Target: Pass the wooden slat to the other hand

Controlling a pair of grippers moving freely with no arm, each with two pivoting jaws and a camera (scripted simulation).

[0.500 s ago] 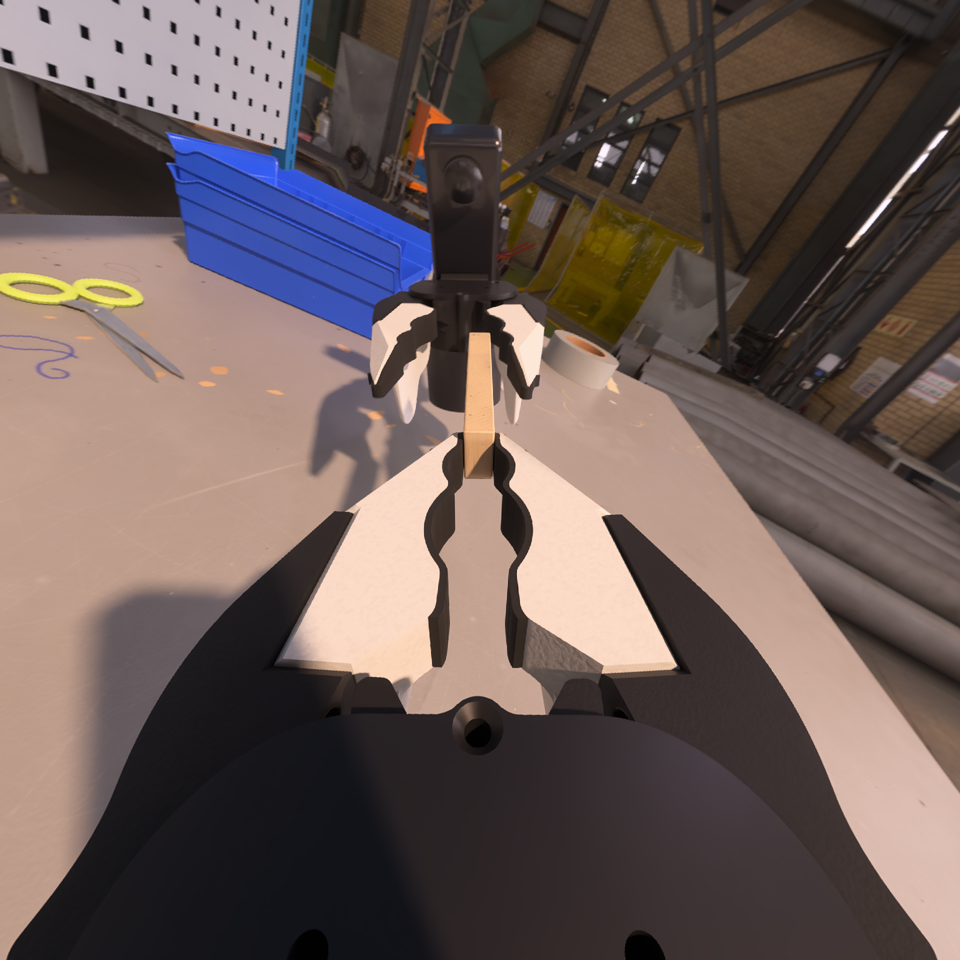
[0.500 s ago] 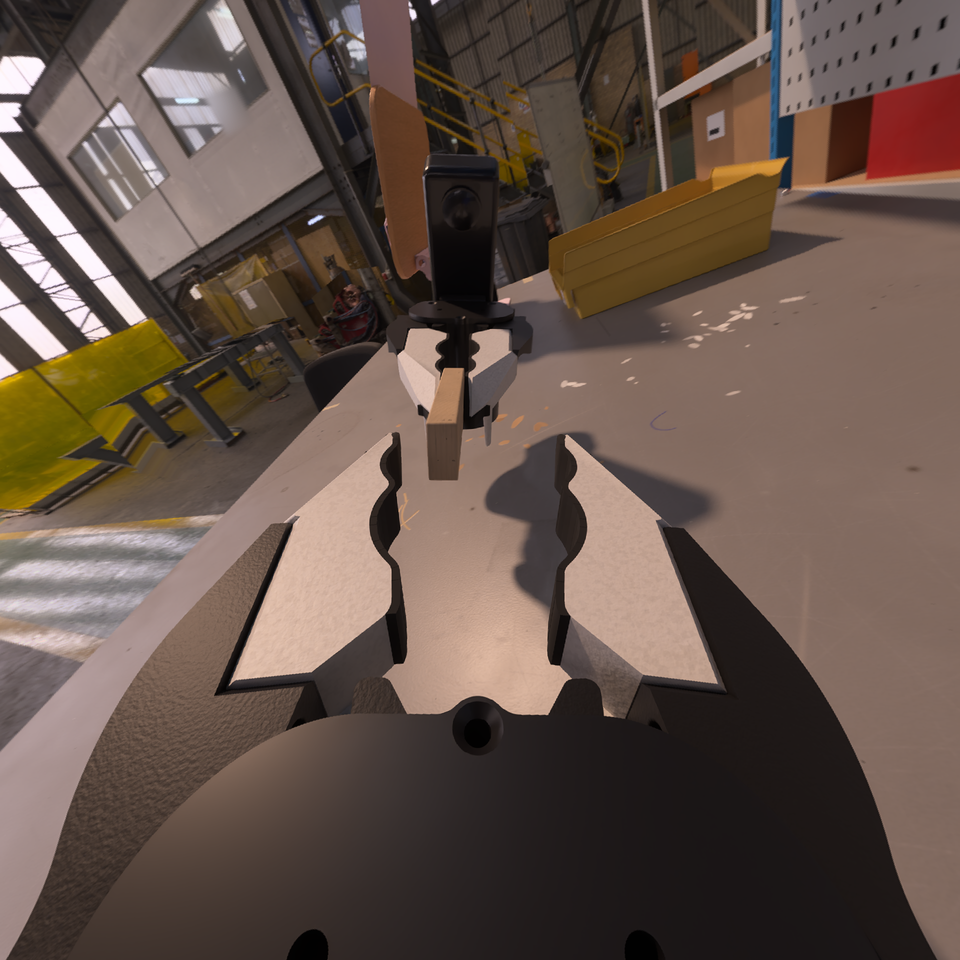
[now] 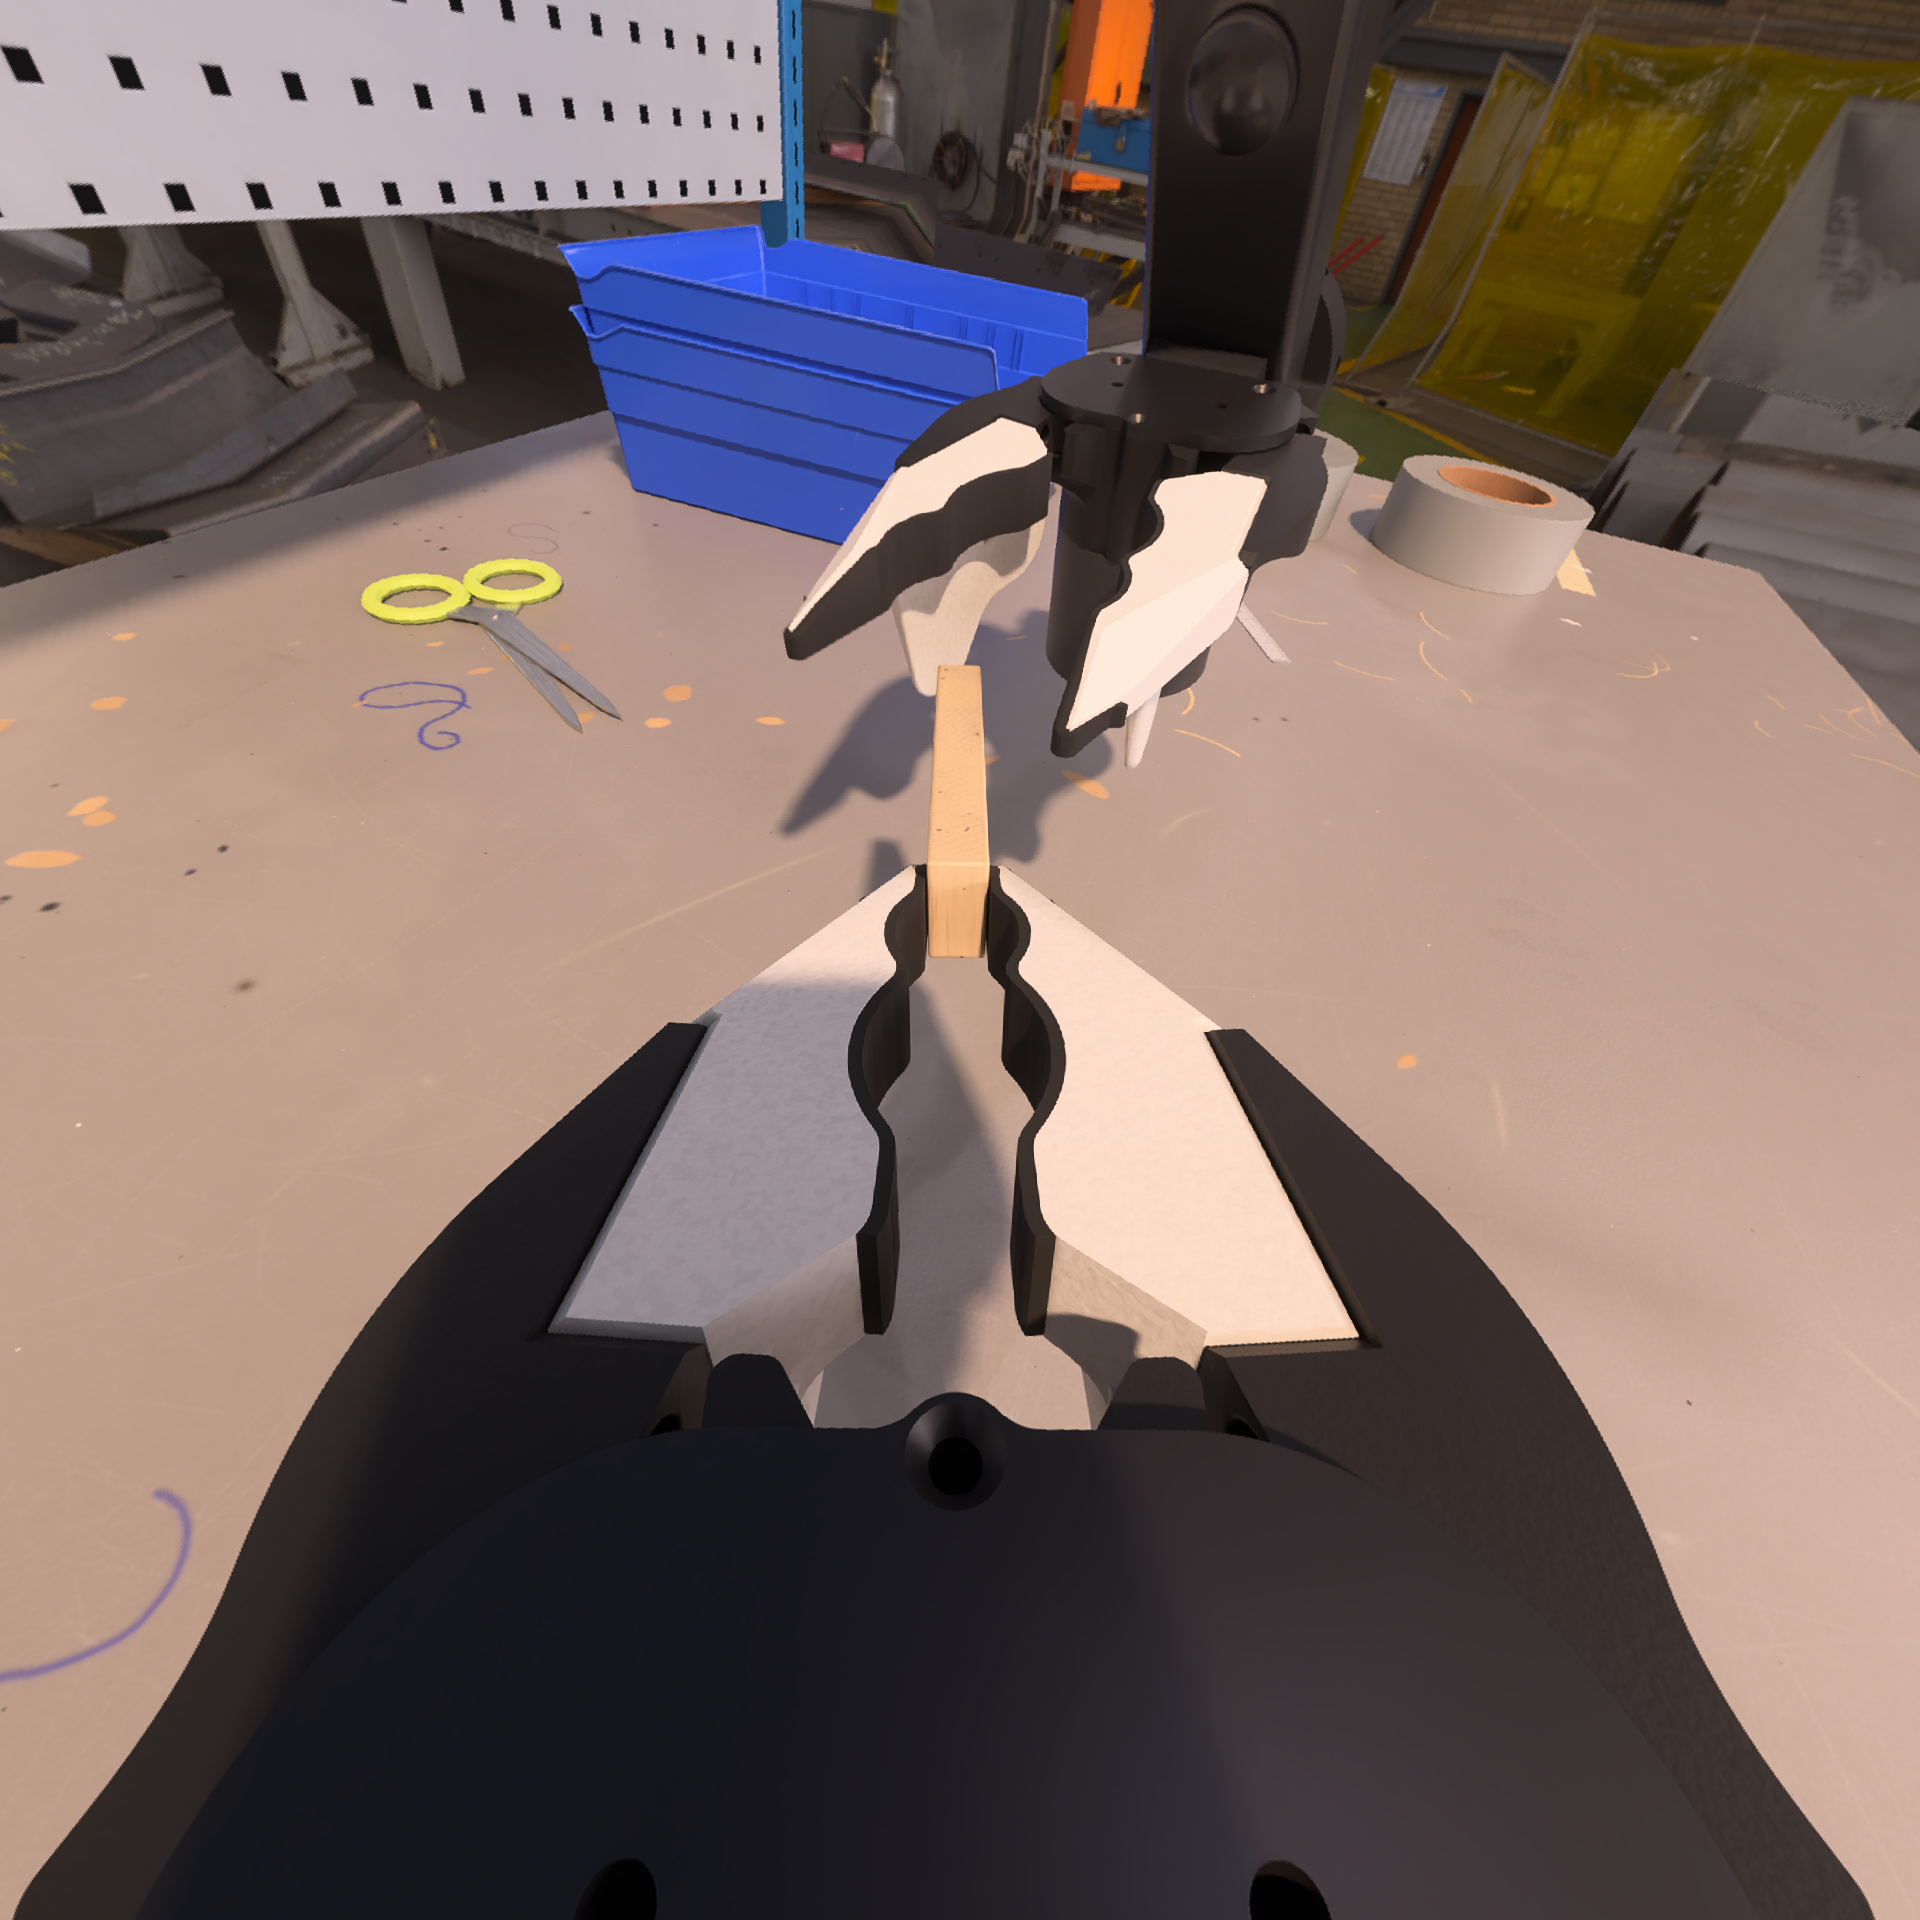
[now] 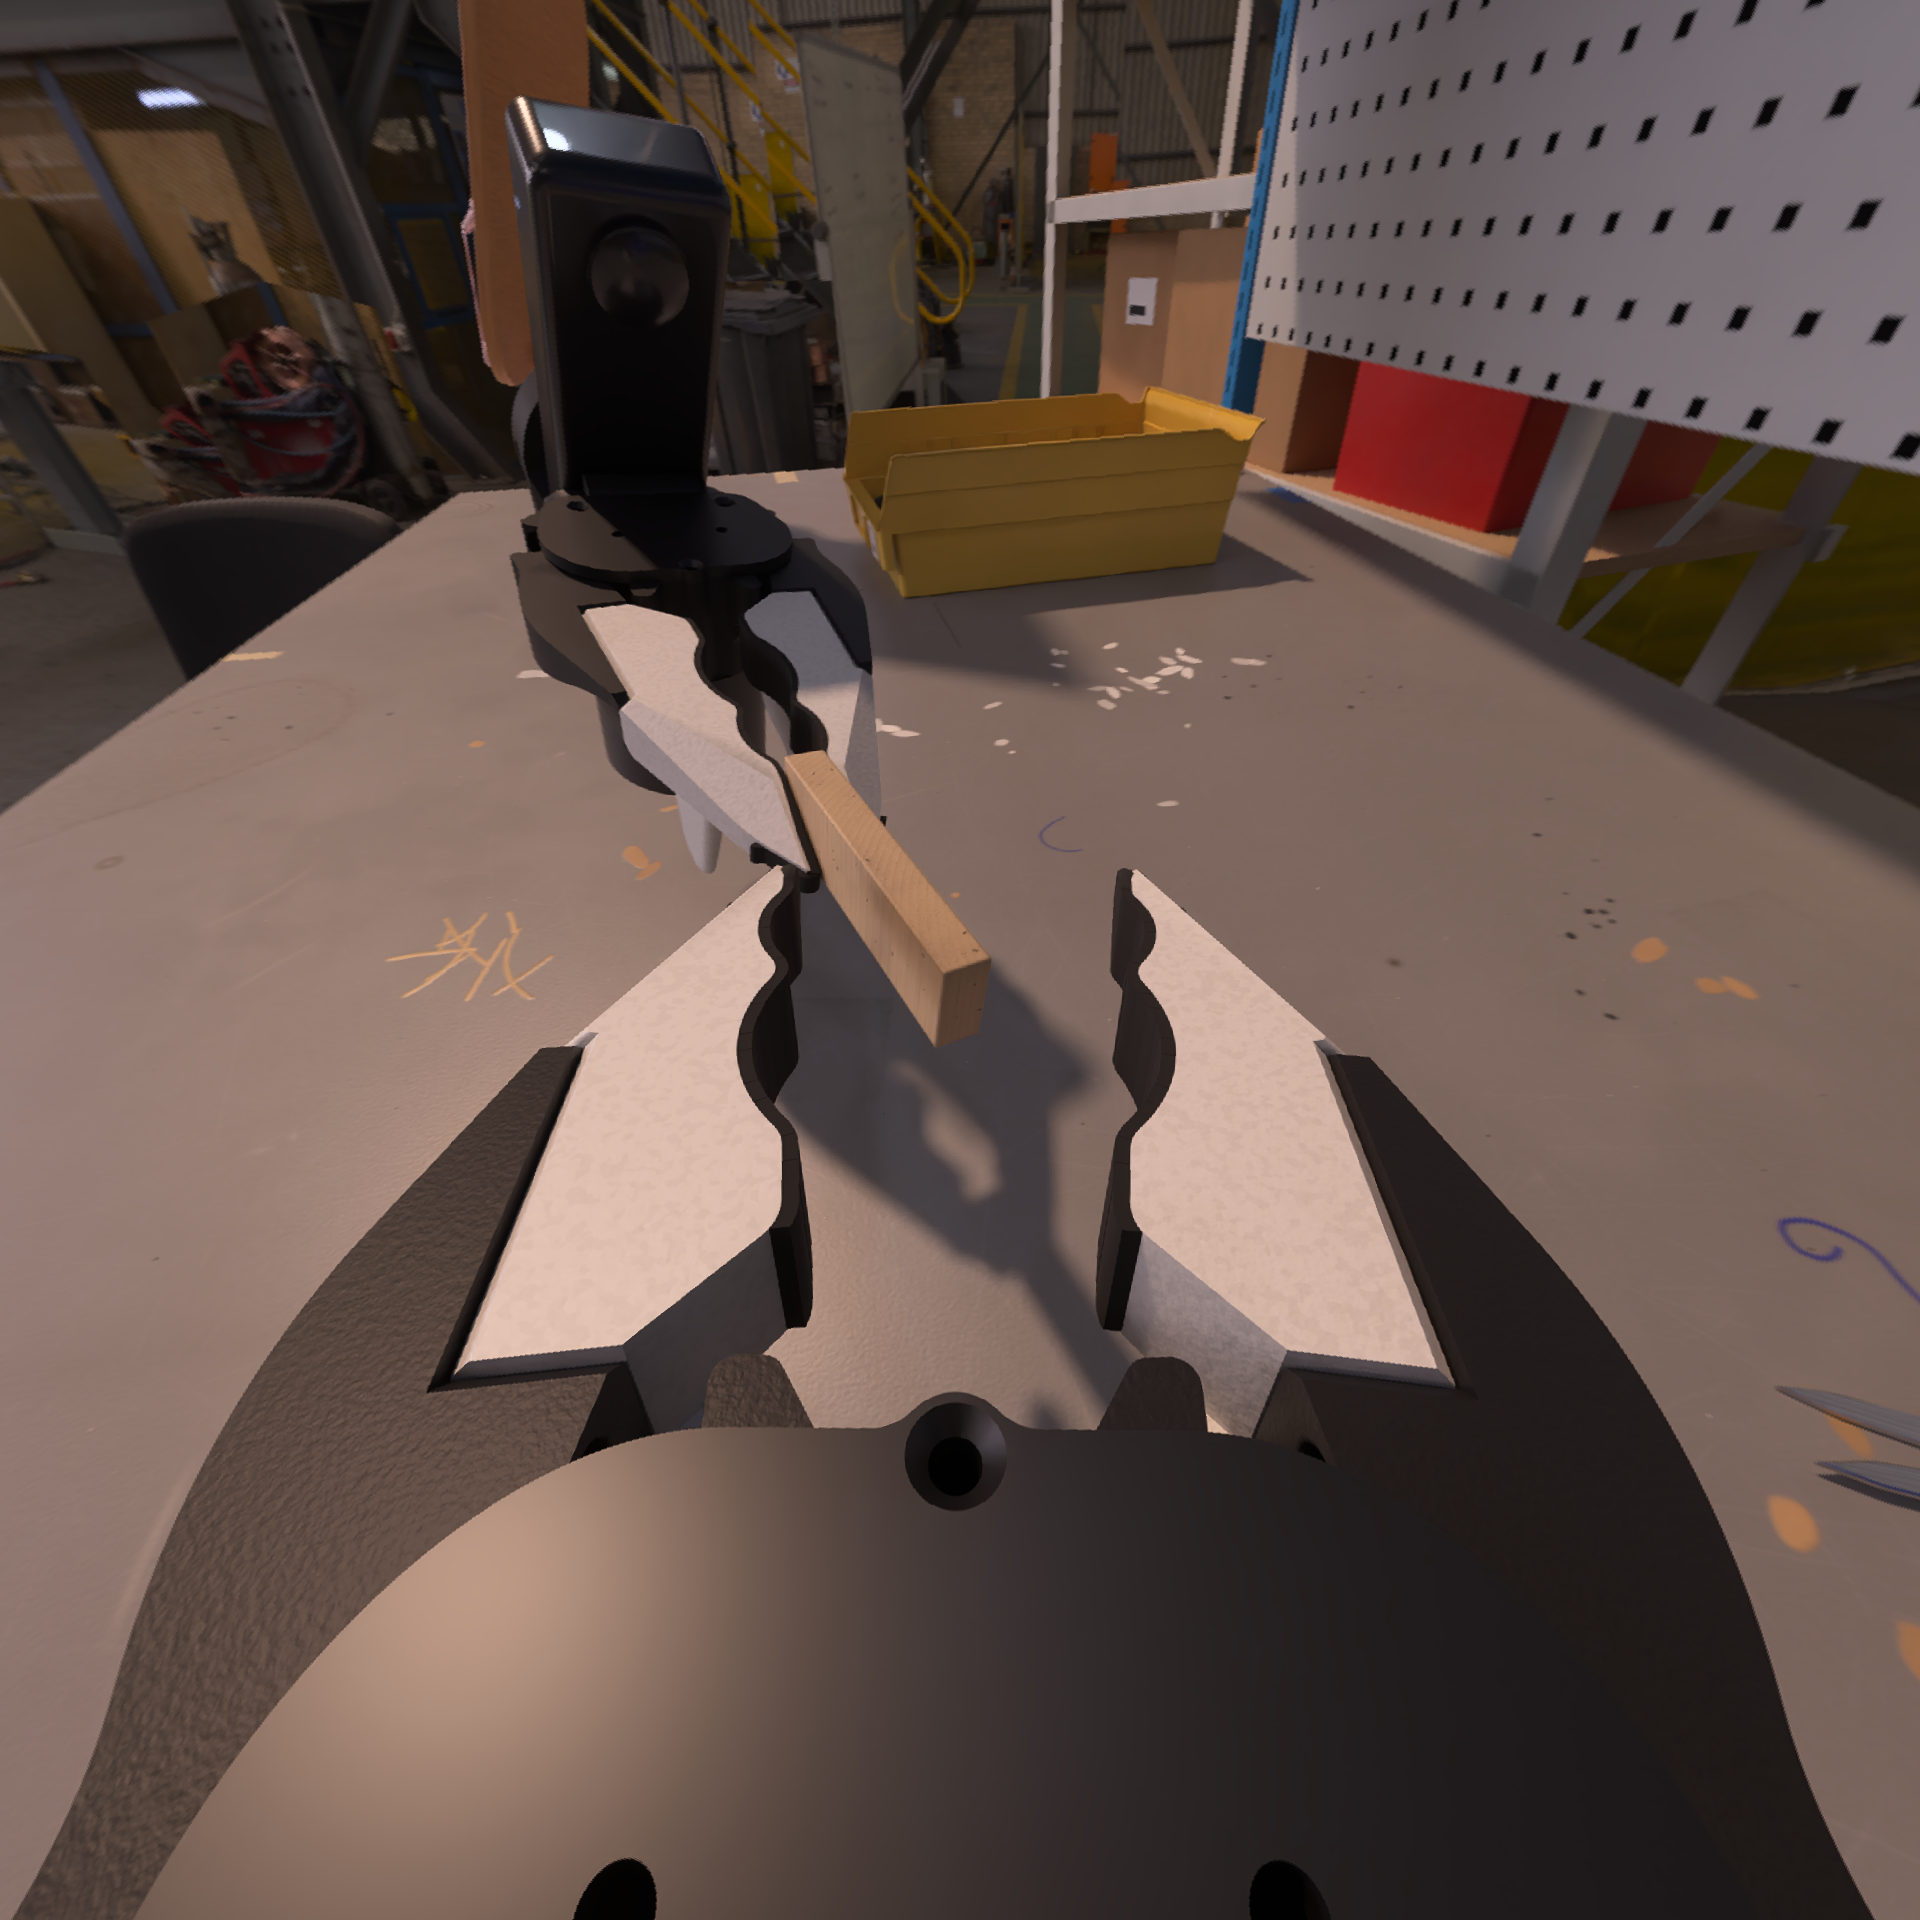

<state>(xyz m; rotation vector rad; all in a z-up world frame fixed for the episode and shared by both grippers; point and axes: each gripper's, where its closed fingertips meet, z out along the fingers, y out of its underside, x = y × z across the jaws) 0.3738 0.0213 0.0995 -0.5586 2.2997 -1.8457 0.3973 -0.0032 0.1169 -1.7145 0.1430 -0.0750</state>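
Left wrist view, nearest first: the left gripper (image 3: 956, 883), black-bodied with white scalloped fingers, is closed down narrow on the near end of the pale wooden slat (image 3: 958, 800), a straight rectangular strip of light, finely speckled timber with square-cut ends, pinched right at the fingertips. The slat runs forward from that grip, held clear above the grey, paint-flecked workbench (image 3: 312, 1039), and its far end reaches up to the right gripper (image 3: 935, 686), which faces it with fingers spread wide and not touching the wood. In the right wrist view the slat (image 4: 894, 904) pokes diagonally into the gap between the right gripper's (image 4: 951, 883) parted fingers, nearer the left one, with its free end just inside the tips. By my reading the handover is at the receiving step: presented but not yet taken. The next move calls for the right gripper to centre on the slat, advance so more of its length lies between the pads, then close before the left one lets go; the angled lie makes a skewed pinch the likely fault. Farther off lie yellow-handled scissors (image 3: 488, 623), a grey roll of tape (image 3: 1481, 520), a blue plastic bin (image 3: 790, 364) and a yellow bin (image 4: 1039, 488).
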